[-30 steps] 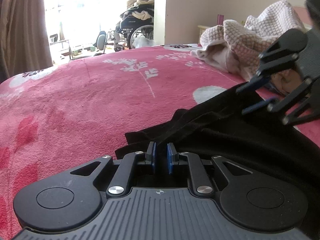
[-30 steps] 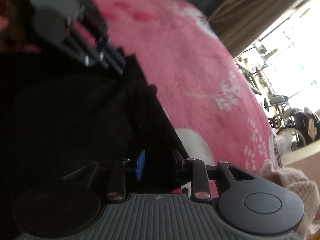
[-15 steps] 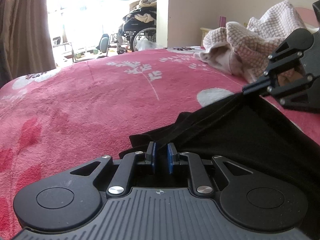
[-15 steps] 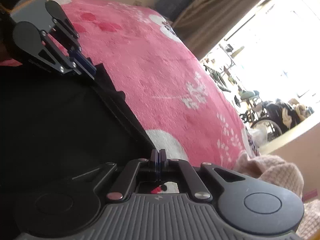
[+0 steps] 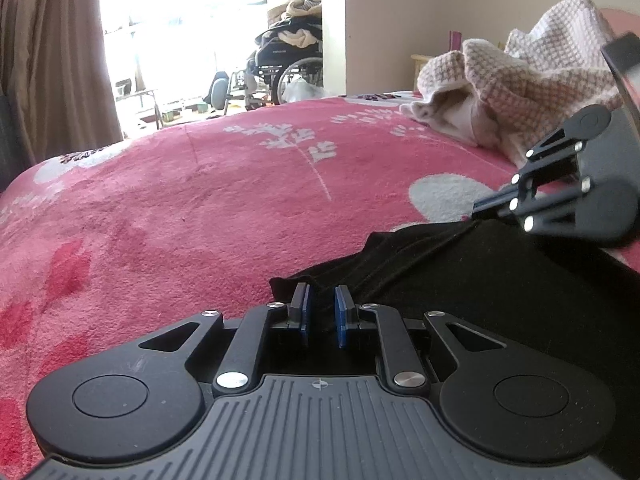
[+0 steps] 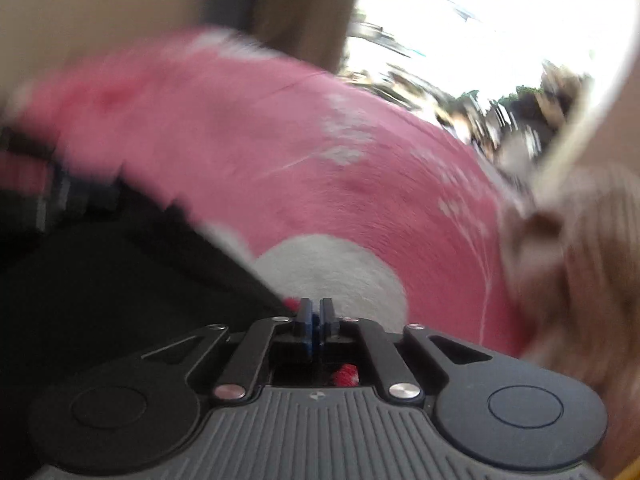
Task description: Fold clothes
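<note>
- right tool [image 5: 478, 210] now rolled over and swung out to the side, right view smeared with that motion
- a second ago spread wide over the cloth; since then clamped and carried outward along the bed [image 5: 200, 200]
- pads nearly pressed together and just starting to part, with a thin edge of the black garment [image 5: 500, 280] seemingly between them, since a ridge of cloth rises to the tips
- left tool [image 5: 322, 312] parked as before, pads a narrow gap apart, dark cloth in that gap; reads as a pinch on the near corner
- meaning for the fold: front edge drawn out between the two tools, ready to be carried over or laid flat
- garment lying on the pink bed, near side, well short of the checked cloth heap [image 5: 520, 92]
- held edge, and probably the long axis, running from the left tool's corner up and rightward to the right tool
- rest of the cloth spreading back and right, out of frame
</note>
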Demonstrator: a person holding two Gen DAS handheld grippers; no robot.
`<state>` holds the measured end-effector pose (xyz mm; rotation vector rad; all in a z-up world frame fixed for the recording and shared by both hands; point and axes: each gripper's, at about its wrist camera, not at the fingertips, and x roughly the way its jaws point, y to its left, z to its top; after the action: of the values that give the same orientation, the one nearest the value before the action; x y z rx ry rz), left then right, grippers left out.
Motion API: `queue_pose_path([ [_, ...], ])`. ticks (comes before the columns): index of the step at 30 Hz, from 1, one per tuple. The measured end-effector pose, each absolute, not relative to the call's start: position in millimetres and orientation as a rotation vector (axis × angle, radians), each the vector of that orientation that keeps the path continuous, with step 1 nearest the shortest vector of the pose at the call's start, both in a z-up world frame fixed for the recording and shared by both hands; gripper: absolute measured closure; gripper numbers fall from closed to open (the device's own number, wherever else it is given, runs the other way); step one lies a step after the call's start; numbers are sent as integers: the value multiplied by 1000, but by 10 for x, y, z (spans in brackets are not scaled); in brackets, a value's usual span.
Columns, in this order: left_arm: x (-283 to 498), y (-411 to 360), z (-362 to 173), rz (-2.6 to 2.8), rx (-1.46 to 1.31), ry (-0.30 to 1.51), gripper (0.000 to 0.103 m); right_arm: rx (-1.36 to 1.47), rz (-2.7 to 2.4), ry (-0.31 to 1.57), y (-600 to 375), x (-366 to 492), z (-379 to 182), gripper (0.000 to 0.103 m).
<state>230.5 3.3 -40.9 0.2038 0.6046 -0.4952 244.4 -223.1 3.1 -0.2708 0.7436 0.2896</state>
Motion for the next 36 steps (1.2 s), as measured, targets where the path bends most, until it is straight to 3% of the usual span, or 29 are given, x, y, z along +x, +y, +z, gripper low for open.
queue_pose_path([
  [5,2300,20,-369,-488,219,613,87,74,153,735,-2896,2248,466,93],
  [10,2254,91,-169,-480,178,613,78,92,65,727,-3279,1623,868,82],
  [15,2088,223,171,-490,152,580,72,102,61,756,-3398,917,1098,82],
  [24,1215,538,341,-735,110,731,67,323,203,915,-3002,4,516,78],
  [36,570,488,-96,-847,96,883,62,79,287,877,-2544,42,239,72],
])
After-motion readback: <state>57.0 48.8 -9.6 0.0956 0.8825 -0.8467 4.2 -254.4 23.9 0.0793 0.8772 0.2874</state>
